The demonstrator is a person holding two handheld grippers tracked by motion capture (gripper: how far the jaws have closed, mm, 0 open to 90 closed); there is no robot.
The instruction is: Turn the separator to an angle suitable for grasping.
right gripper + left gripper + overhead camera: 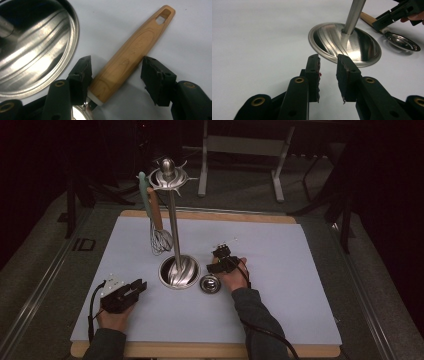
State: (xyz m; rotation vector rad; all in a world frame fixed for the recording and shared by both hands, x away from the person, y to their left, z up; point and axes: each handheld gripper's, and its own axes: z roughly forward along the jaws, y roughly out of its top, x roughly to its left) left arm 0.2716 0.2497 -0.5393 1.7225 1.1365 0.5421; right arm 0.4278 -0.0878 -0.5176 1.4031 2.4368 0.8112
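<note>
I have the ladle [130, 53] lying flat on the mat just right of the stand's base [178, 271], its steel bowl [210, 284] nearest me and its wooden handle running away from me. In the right gripper view there is a faint embossed mark along the handle, too soft for me to read, and a slot cut through its far end. My right gripper [116, 72] straddles the handle near the bowl end, jaws spread wide; the one nearer the base touches or nearly touches the wood, the other stands clear, so nothing is clamped.

My left gripper [328, 68] rests low on the mat left of the base, jaws apart with nothing between them, pointed at the base's rim.

The stand's pole [173, 222] rises from the dished, swirl-ribbed base to a hook crown [168, 176]. A whisk [159, 232] with a wooden handle and a mint-green tool [145, 192] hang from the crown on the left side.

The mat [300, 285] is pale grey-white and plain, lying on a wooden board [210, 350] whose edges show beyond and in front of the base. Around it is grey carpet, and beyond the stand a dark room with metal frame legs [240, 160]. I see no readable writing anywhere.
</note>
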